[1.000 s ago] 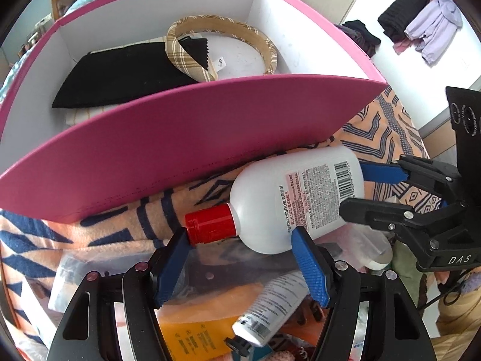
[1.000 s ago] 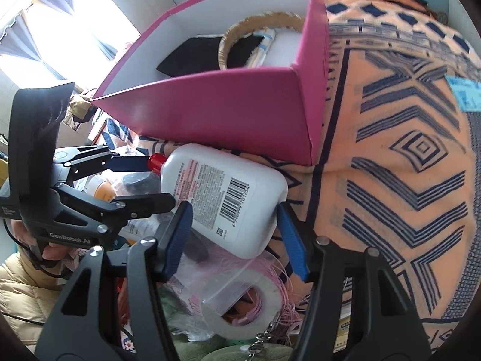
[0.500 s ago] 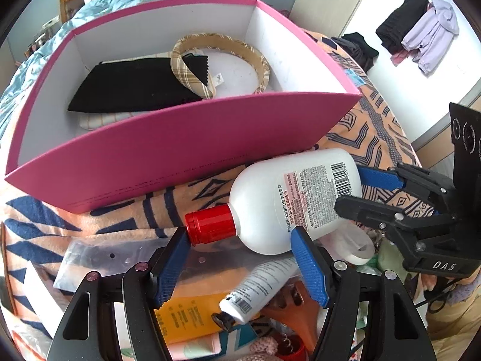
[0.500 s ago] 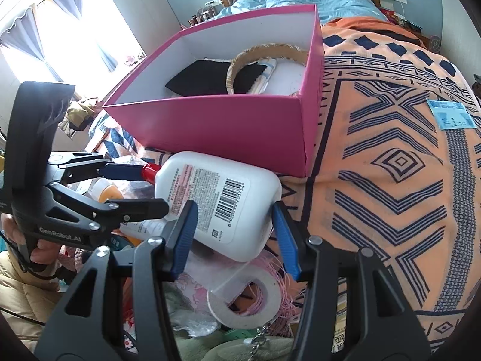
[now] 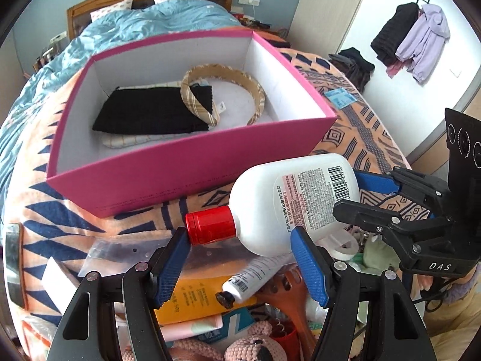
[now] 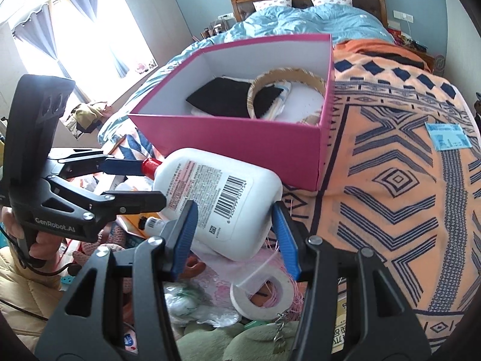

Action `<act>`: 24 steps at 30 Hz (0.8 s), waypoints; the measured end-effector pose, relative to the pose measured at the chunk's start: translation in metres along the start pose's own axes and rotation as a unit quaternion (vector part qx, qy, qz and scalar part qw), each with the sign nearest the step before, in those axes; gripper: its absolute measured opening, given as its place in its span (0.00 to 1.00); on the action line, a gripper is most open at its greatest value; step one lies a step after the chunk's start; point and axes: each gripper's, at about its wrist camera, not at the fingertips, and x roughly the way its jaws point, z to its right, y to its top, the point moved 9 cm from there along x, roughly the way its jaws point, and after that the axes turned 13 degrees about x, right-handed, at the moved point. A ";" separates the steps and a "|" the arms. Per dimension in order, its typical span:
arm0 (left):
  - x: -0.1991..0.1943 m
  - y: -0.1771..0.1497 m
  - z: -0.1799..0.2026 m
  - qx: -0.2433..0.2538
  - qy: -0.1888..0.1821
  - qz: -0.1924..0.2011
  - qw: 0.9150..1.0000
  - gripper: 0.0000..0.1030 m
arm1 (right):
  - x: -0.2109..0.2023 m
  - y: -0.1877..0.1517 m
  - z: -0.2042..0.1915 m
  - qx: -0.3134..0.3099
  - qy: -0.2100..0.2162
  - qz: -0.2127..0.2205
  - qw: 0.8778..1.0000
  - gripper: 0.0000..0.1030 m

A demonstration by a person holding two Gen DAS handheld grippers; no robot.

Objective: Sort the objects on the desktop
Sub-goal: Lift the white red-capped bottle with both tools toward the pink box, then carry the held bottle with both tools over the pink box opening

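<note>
Holding: both grippers, left (image 5: 240, 258) and right (image 6: 233, 234), pinch the bottle (image 5: 296, 203) between their fingers.
Bottle: in front of the pink box (image 5: 192, 168).
Danger: the smooth bottle may slip from the fingers.

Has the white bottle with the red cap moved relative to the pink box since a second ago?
Yes. The white bottle, gripped by both claws, has risen: it now overlaps the pink box front wall less.
</note>
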 end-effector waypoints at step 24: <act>-0.043 0.016 -0.003 0.009 0.024 0.055 0.998 0.68 | -0.033 0.023 -0.025 -0.038 0.019 0.054 0.998 0.53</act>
